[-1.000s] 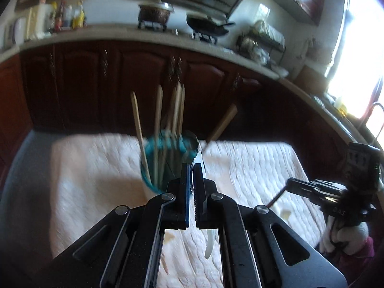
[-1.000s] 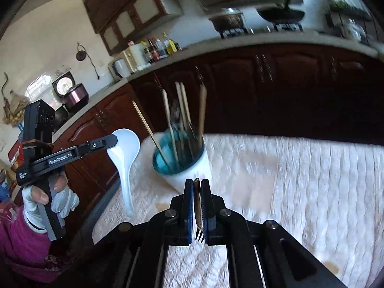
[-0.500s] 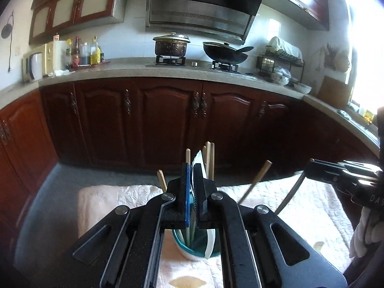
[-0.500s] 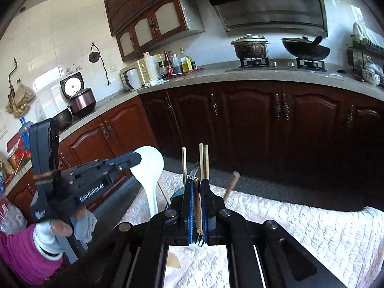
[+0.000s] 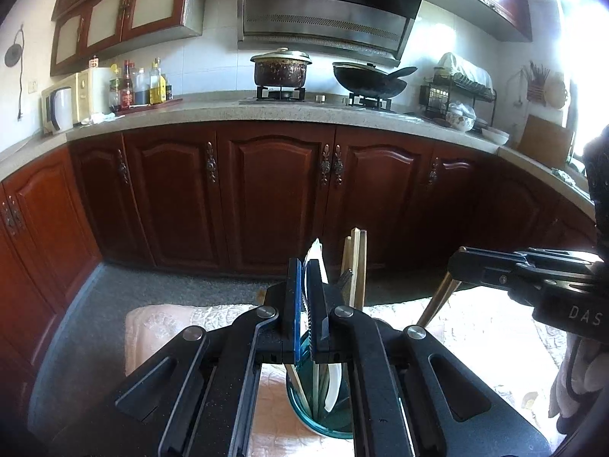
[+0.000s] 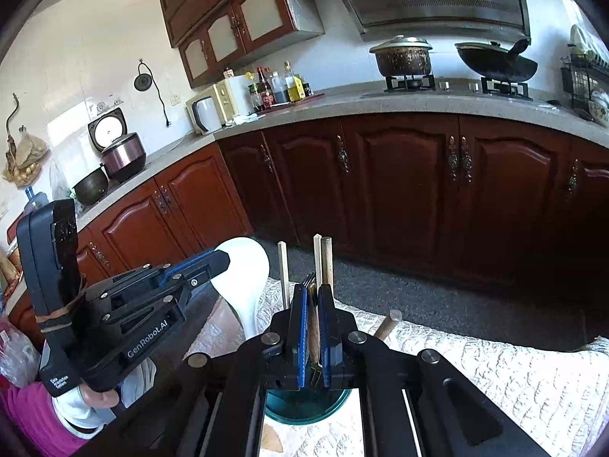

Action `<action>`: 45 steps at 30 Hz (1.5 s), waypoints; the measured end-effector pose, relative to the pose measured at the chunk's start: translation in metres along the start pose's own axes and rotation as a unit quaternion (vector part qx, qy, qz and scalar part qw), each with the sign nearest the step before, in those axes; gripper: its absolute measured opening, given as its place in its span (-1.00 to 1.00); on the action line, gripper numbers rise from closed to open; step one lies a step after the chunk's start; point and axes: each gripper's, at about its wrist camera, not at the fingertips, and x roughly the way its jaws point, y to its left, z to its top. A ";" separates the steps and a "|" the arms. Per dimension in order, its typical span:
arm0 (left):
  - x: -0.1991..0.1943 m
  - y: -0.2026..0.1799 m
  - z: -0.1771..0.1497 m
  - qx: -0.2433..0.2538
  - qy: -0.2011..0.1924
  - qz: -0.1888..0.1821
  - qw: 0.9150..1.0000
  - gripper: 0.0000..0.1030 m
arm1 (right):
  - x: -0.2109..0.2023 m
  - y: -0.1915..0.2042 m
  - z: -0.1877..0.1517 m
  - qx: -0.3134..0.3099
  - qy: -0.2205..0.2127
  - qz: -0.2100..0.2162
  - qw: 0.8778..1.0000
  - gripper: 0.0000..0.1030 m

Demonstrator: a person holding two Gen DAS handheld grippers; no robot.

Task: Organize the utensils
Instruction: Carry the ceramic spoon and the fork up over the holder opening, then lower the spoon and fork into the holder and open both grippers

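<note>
A teal-rimmed white holder cup (image 5: pixel 319 411) stands on a quilted cloth (image 5: pixel 487 342) and holds several wooden chopsticks (image 5: pixel 357 262). My left gripper (image 5: pixel 303 266) is shut on a white spoon (image 5: pixel 318 253), held upright just over the cup with its handle reaching down into it. In the right wrist view the left gripper (image 6: pixel 224 259) grips the spoon's bowl (image 6: pixel 243 278). My right gripper (image 6: pixel 312 293) is shut on a fork (image 6: pixel 313 327), held over the cup (image 6: pixel 308 407). In the left wrist view the right gripper (image 5: pixel 456 262) holds the fork's handle (image 5: pixel 437 301).
Dark wooden cabinets (image 5: pixel 274 190) run along the far wall under a stone counter (image 5: pixel 213 108) with a pot (image 5: pixel 281 68), a wok (image 5: pixel 369 80) and bottles (image 5: pixel 137 85). A rice cooker (image 6: pixel 121 152) stands on the left counter. Grey floor (image 5: pixel 87 316) lies beyond the cloth.
Both grippers have tilted up from looking down on the cloth to level and moved in over the cup. The spoon's handle now reaches down into the cup.
</note>
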 end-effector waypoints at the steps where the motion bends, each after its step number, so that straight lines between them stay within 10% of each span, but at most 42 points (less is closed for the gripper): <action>1: 0.002 0.001 -0.001 0.000 -0.001 0.002 1.000 -0.97 | 0.003 0.000 -0.001 0.000 0.002 -0.001 1.000 -0.90; 45: 0.022 -0.013 -0.081 -0.004 0.055 0.010 0.998 -0.95 | 0.077 -0.012 -0.061 0.036 0.098 -0.004 0.995 -0.86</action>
